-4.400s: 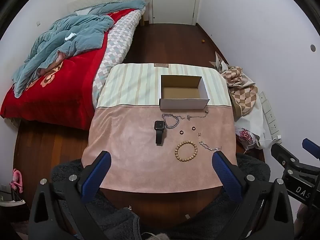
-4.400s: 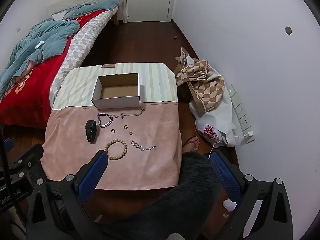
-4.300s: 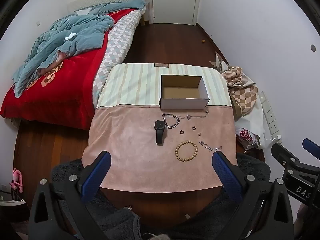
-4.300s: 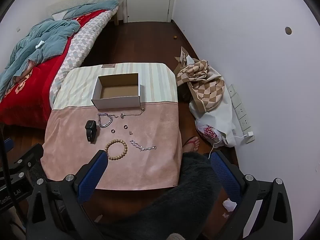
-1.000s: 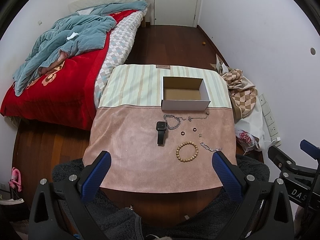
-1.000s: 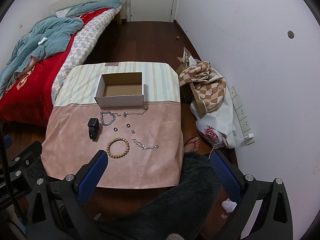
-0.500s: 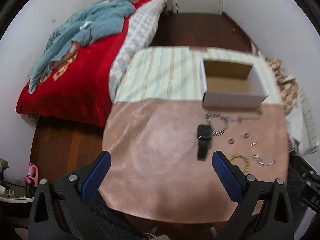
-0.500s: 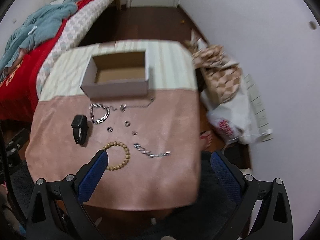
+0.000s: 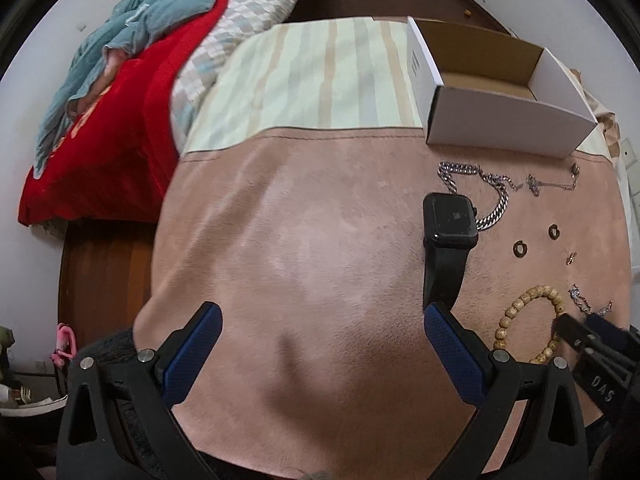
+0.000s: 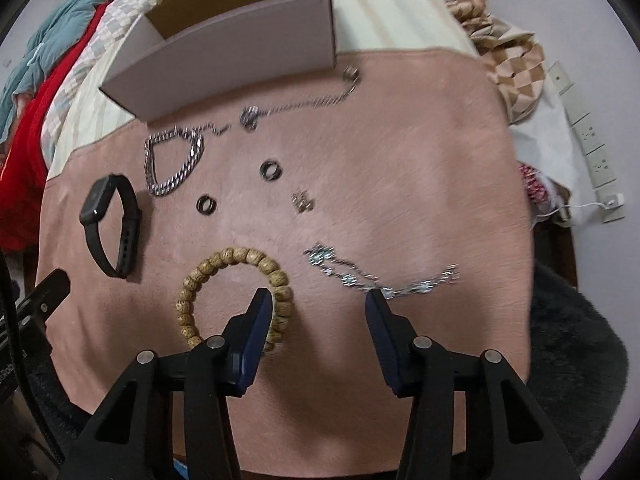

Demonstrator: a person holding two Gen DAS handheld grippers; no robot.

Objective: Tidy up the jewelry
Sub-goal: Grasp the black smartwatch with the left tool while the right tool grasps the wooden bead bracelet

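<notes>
Jewelry lies on a pink cloth. A black smartwatch [image 9: 450, 232] [image 10: 110, 224], a thick silver chain [image 10: 176, 162], a thin silver chain [image 10: 304, 106], two dark rings [image 10: 271, 171] [image 10: 207, 204], a small earring [image 10: 302, 201], a wooden bead bracelet [image 10: 236, 288] [image 9: 528, 324] and a silver gem bracelet [image 10: 376, 274]. An open white cardboard box [image 9: 496, 92] [image 10: 224, 60] stands behind them. My left gripper [image 9: 320, 320] is open, low over the cloth, left of the watch. My right gripper [image 10: 316, 304] is open, between the bead bracelet and the gem bracelet.
A bed with a red blanket and teal cover [image 9: 120, 64] runs along the table's left. A checked cloth and bags [image 10: 516, 72] lie on the floor to the right, by wall sockets [image 10: 592, 140]. A dark furry seat [image 10: 568, 344] is at the near edge.
Both grippers have dropped from high above the table to just over the cloth. The right gripper's jaws have narrowed. The jewelry has not moved.
</notes>
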